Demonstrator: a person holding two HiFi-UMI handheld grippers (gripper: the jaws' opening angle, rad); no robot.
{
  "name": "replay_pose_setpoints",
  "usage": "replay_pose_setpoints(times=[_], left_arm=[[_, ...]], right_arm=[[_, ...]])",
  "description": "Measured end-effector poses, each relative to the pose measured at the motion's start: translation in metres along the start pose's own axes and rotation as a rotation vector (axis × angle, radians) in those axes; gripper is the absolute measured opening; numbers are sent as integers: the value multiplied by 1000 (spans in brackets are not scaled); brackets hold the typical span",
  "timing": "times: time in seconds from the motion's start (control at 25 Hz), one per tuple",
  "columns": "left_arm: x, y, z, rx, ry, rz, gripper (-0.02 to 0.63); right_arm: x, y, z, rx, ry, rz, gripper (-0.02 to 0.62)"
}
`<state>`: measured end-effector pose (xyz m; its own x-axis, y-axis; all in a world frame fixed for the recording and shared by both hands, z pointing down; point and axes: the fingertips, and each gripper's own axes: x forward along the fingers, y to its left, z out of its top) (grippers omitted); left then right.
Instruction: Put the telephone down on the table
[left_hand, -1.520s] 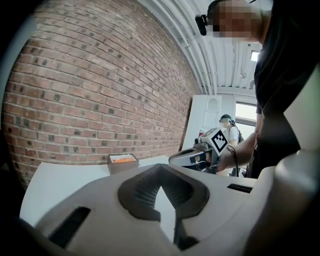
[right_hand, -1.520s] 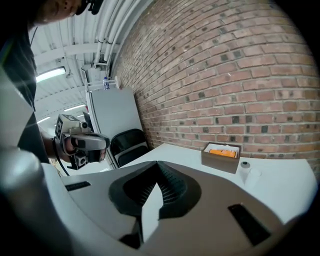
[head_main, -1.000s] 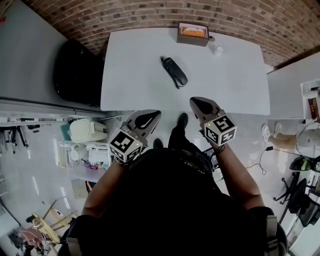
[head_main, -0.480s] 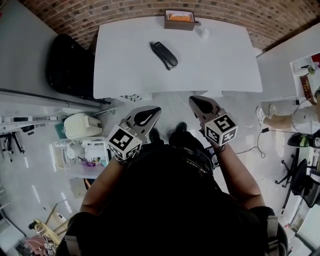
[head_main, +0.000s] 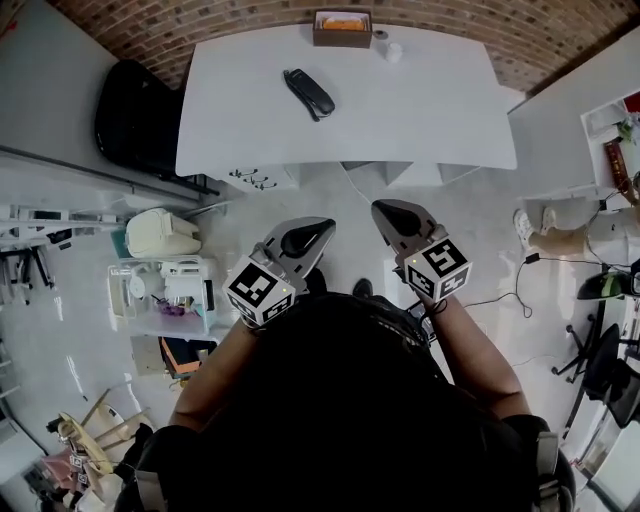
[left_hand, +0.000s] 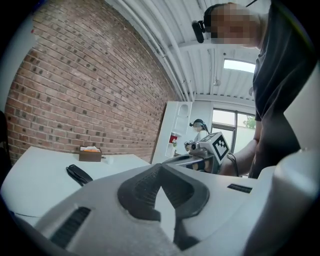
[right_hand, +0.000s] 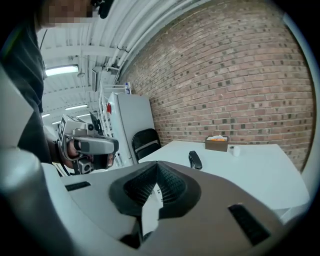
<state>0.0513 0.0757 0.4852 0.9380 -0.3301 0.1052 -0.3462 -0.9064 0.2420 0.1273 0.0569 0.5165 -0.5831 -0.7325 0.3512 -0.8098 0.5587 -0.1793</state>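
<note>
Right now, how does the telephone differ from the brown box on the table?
The telephone is black, long and slim; the brown box is squat and open-topped, with something orange inside. The telephone lies flat at a slant, a little left of the table's centre; the box stands square at the far edge by the brick wall. Both rest on the white table, apart from each other.
</note>
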Motion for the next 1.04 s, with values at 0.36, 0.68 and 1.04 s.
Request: replay_pose_setpoints(times=[0.36,0.68,1.04], left_arm=[[27,-105,-20,12,-18,3,8],[21,-146,-33,12,-12,43,8],[4,-149,-30,19,-18,92,8]], right_arm=[[-96,19,-28,-25,-29,54,15],[-128,38,-38,-33,-41,100,15],[-137,54,-42,-33,-48,119,15]])
